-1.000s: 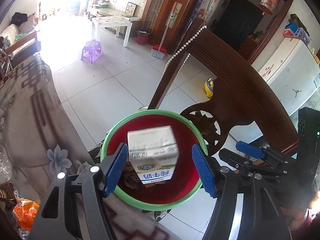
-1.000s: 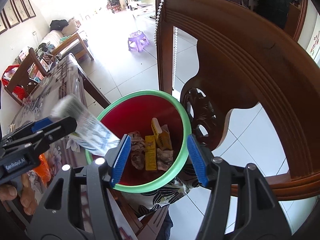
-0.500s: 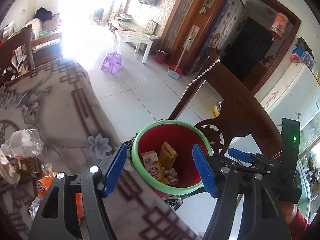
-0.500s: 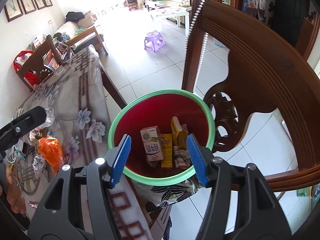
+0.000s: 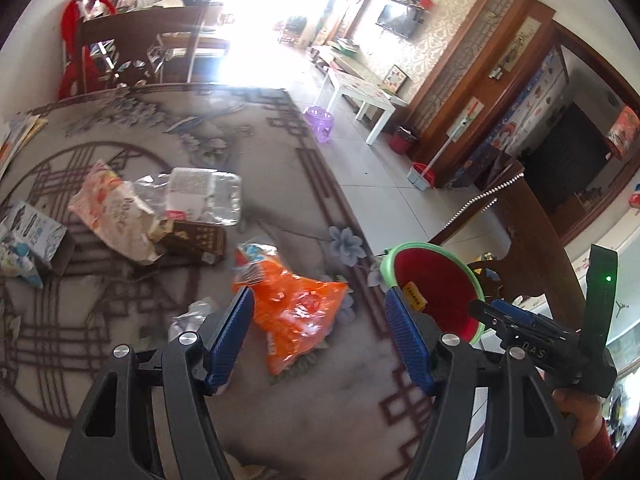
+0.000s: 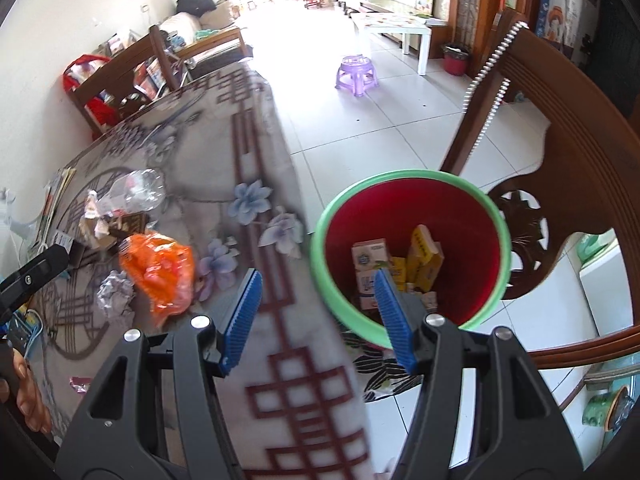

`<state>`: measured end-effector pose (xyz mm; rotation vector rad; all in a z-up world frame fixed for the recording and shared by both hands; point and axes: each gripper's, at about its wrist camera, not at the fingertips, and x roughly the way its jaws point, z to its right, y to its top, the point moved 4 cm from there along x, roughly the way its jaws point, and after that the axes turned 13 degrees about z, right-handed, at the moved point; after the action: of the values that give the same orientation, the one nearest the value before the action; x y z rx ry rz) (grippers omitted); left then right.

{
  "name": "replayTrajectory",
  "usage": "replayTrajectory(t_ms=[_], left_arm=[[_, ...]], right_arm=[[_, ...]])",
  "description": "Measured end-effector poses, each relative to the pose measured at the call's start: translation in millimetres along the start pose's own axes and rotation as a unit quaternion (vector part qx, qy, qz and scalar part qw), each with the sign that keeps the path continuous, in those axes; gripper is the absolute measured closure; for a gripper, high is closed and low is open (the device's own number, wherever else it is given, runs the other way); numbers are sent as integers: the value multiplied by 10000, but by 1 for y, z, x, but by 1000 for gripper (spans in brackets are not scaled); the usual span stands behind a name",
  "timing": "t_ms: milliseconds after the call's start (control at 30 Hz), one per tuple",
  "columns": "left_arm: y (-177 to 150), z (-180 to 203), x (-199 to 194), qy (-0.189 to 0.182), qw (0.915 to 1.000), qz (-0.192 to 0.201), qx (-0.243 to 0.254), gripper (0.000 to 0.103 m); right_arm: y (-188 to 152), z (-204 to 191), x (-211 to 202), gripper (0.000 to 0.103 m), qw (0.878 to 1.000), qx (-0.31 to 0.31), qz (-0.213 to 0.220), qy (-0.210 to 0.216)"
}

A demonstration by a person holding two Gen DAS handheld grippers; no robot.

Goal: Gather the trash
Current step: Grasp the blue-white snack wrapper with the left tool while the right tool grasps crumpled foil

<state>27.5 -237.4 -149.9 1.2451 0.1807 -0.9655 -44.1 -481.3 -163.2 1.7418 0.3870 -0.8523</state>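
A red bin with a green rim point(image 6: 412, 248) stands on a chair seat beside the table and holds a white milk carton point(image 6: 370, 268) and yellow boxes point(image 6: 424, 260). The bin point(image 5: 436, 284) also shows in the left wrist view. My left gripper point(image 5: 320, 336) hangs open and empty over the table, above an orange wrapper point(image 5: 296, 308). My right gripper point(image 6: 318, 316) is open and empty over the table edge, next to the bin. The orange wrapper point(image 6: 160, 272) lies left of it. In the left wrist view my right gripper point(image 5: 532, 336) appears beyond the bin.
More litter lies on the patterned tablecloth point(image 5: 280, 408): a clear plastic bottle point(image 5: 204, 196), a pale snack bag point(image 5: 116, 212), a brown carton point(image 5: 196, 240), a crumpled foil ball point(image 6: 116, 292), a tissue box point(image 5: 28, 240). A carved wooden chair back point(image 6: 568, 128) rises behind the bin.
The milk carton dropped from my left gripper into the bin. Both grippers then swung from over the bin towards the table, the left one farther, bringing the litter into view.
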Motion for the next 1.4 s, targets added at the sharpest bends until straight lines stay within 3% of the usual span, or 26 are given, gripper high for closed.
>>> replayTrajectory(t_ms=[100, 200, 400, 500, 633, 800, 933, 967, 1100, 1233, 1400], left_arm=[[0, -40, -13, 291, 9993, 94, -193, 38], [1, -100, -24, 820, 9948, 192, -575, 38], [7, -234, -41, 1926, 9681, 353, -1566, 38], [12, -282, -39, 2257, 9577, 389, -1744, 33], [11, -322, -19, 2297, 9510, 227, -2057, 33], [5, -344, 13, 2233, 9517, -139, -2104, 36], [2, -347, 23, 2086, 9548, -231, -2104, 55], [2, -346, 24, 2022, 9569, -247, -2072, 56], [-1, -341, 15, 1886, 9601, -163, -2060, 63], [-5, -327, -11, 1781, 9644, 56, -1952, 63], [-17, -300, -33, 1649, 9713, 60, -1715, 63]], right_arm=[[-5, -28, 1, 46, 9998, -121, -61, 119], [-12, -54, 2, 46, 9994, -221, -115, 230], [-26, -99, 2, 43, 9986, -302, -241, 372], [-35, -119, 2, 40, 9978, -349, -364, 441], [-44, -141, 3, 40, 9972, -362, -465, 466], [-48, -169, 5, 39, 9961, -466, -547, 518], [-47, -190, 8, 39, 9951, -554, -577, 586], [-46, -196, 11, 39, 9947, -579, -590, 617], [-44, -219, 28, 39, 9919, -697, -689, 809], [-48, -239, 49, 39, 9887, -737, -855, 985], [-57, -252, 68, 39, 9854, -846, -1060, 1026]])
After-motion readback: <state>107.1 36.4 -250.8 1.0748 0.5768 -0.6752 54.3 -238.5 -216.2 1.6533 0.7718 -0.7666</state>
